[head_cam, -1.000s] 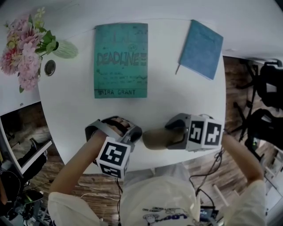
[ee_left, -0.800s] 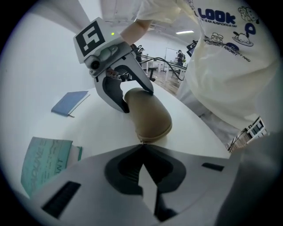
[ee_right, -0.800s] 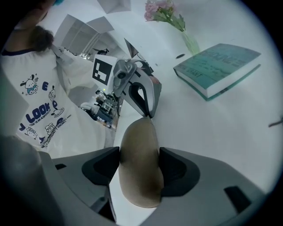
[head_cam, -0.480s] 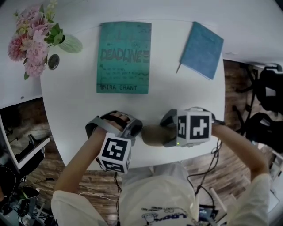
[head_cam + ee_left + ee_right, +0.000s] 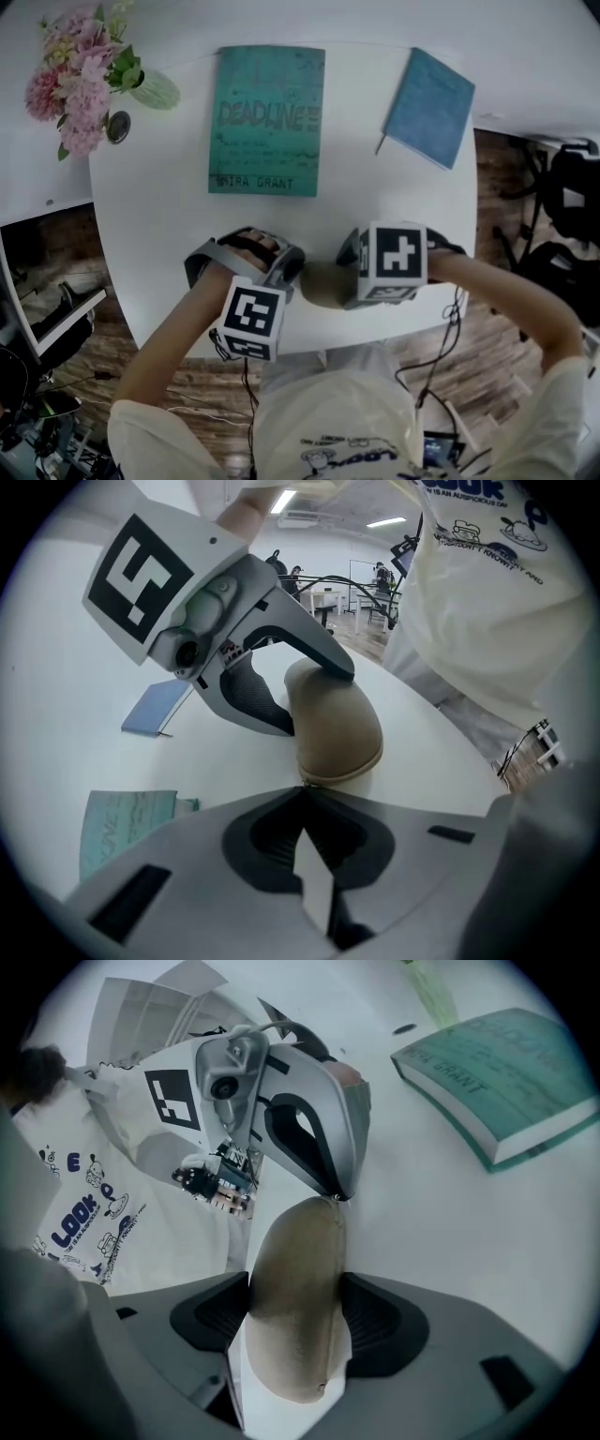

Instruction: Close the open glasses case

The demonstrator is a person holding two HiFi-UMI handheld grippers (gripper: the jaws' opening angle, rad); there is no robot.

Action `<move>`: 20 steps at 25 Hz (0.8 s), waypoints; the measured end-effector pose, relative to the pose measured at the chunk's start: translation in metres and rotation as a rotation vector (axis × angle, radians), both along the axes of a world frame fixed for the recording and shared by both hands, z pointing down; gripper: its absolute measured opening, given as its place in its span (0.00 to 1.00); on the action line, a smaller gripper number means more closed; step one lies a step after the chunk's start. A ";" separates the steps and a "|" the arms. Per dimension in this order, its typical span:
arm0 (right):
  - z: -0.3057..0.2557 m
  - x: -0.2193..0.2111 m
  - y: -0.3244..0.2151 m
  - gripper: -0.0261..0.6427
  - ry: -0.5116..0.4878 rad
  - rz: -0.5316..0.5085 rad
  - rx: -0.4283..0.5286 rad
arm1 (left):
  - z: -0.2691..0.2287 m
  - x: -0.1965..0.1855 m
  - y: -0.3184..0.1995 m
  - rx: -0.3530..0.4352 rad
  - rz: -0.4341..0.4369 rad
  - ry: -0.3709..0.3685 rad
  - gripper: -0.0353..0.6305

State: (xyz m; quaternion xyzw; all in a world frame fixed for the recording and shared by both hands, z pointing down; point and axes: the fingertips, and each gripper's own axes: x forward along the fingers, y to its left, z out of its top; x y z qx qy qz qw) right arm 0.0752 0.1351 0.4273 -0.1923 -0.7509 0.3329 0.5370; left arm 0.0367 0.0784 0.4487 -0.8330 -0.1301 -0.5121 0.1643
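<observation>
A tan zip-up glasses case (image 5: 322,284) lies near the front edge of the round white table (image 5: 159,216), between my two grippers. My right gripper (image 5: 295,1283) straddles one end of the case (image 5: 295,1316); its pads (image 5: 375,1321) lie against both sides, and the jaws have just been opening a little. My left gripper (image 5: 302,787) is shut, with its tips at the other end of the case (image 5: 333,728), pinched on the small zip pull (image 5: 341,1198). The case's seam looks closed along the top.
A teal book (image 5: 267,120) lies at the table's far middle and a blue notebook (image 5: 429,94) at the far right. Pink flowers (image 5: 82,80) and a small dark round thing (image 5: 117,127) sit at the far left. The table's front edge (image 5: 309,345) runs just below the grippers.
The right gripper has swung left and tilted, so its marker cube now sits over the case and hides more of it. The left gripper has barely moved.
</observation>
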 end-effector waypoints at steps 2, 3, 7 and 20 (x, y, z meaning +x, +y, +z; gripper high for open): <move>0.006 0.006 -0.005 0.49 0.014 0.025 0.035 | 0.001 -0.003 0.004 -0.002 0.029 -0.011 0.06; 0.007 0.009 -0.007 0.49 0.024 0.043 0.049 | 0.001 -0.004 0.005 -0.003 0.040 -0.014 0.06; 0.007 0.012 -0.010 0.48 0.032 0.137 0.069 | 0.002 -0.010 0.009 -0.014 0.051 -0.025 0.06; 0.009 0.016 -0.014 0.48 0.008 0.173 0.121 | -0.002 -0.030 0.065 -0.189 -0.024 -0.039 0.06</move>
